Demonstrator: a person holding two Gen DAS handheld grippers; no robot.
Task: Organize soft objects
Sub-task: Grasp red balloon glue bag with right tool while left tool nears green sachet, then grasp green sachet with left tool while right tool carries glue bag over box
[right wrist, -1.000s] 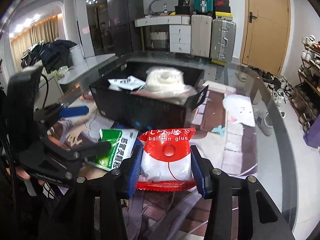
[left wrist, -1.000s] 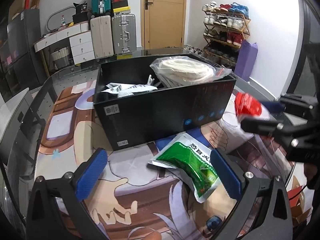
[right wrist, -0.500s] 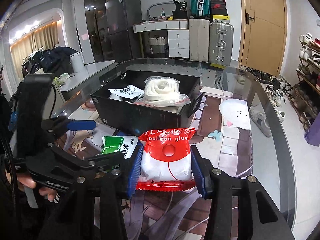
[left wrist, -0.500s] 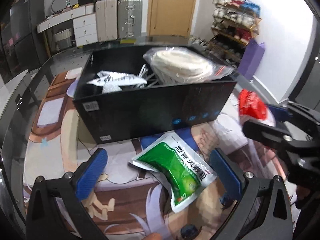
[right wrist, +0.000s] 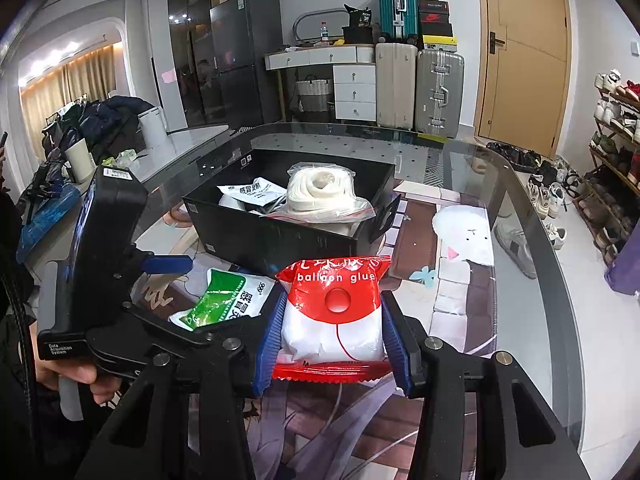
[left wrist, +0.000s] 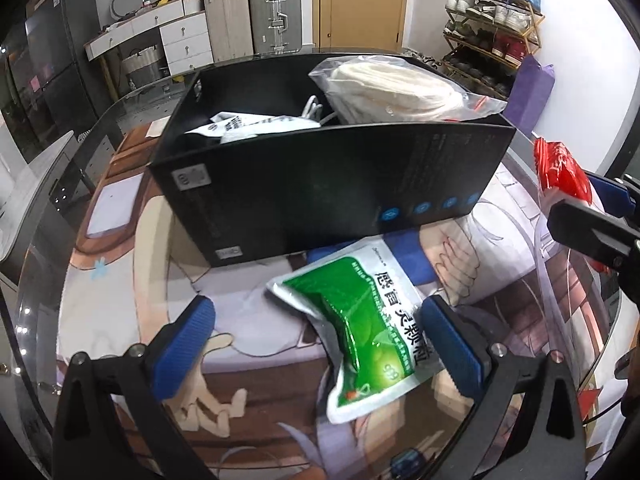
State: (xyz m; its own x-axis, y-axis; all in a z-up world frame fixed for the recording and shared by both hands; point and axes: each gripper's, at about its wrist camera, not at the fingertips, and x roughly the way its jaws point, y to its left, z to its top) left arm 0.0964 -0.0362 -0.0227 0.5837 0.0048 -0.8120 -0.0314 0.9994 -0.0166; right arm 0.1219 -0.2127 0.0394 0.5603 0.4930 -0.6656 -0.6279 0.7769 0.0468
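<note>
My right gripper (right wrist: 334,336) is shut on a red and white balloon glue packet (right wrist: 334,312) and holds it above the table, in front of the black box (right wrist: 280,240). The packet also shows in the left wrist view (left wrist: 560,168) at the right edge. My left gripper (left wrist: 320,344) is open above a green and white medicine pouch (left wrist: 360,320) that lies on the mat in front of the box (left wrist: 320,184). The pouch shows in the right wrist view (right wrist: 224,300) too. The box holds a bagged white rope coil (right wrist: 320,192) and a white pouch (right wrist: 252,194).
The glass table (right wrist: 520,280) carries a printed cartoon mat (left wrist: 120,280). Its curved edge runs on the right. Suitcases (right wrist: 420,88), a drawer unit and a shoe rack (left wrist: 492,20) stand beyond the table.
My left gripper has come lower and closer over the green pouch. My right gripper has lifted and pulled back with the glue packet.
</note>
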